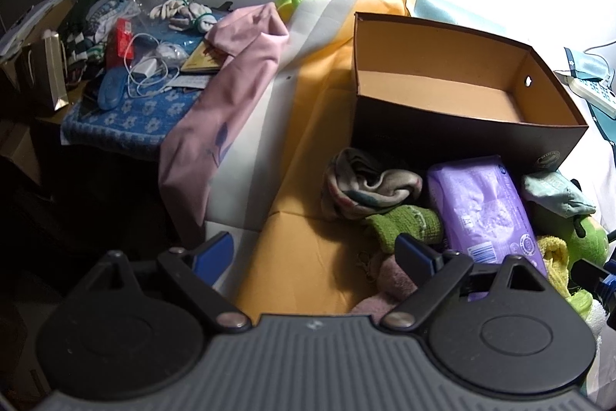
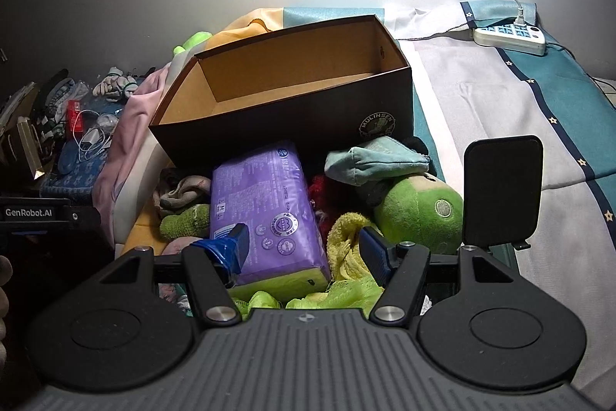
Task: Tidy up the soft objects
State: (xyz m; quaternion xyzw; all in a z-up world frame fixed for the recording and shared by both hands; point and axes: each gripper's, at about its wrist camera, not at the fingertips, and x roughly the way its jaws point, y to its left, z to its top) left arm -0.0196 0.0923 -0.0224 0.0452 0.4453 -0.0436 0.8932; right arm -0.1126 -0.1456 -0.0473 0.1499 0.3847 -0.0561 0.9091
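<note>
Right tongs (image 2: 304, 249) spread wide, straddling the near end of the purple pack (image 2: 265, 210), not yet closed on it. Left tongs (image 1: 315, 257) likewise wide and holding nothing, hovering over bare yellow sheet (image 1: 308, 249), with the heap off to their right.

Straight ahead of both, beyond the heap: brown cardboard box (image 2: 292, 91), open-topped, nothing visible inside. Looks like the very first pick, sorting not yet begun.

Between right tongs and box, largest first: purple pack; green plush toy (image 2: 419, 210) to the right of it; teal pouch (image 2: 377, 160) resting on the plush; yellow cloth (image 2: 346, 237) beside the right-hand finger; rolled socks (image 1: 369, 183); green knitted piece (image 1: 404, 222).

Next, probably: close on the pack, lift clear of the loose cloth, carry forward over the box's near wall.
</note>
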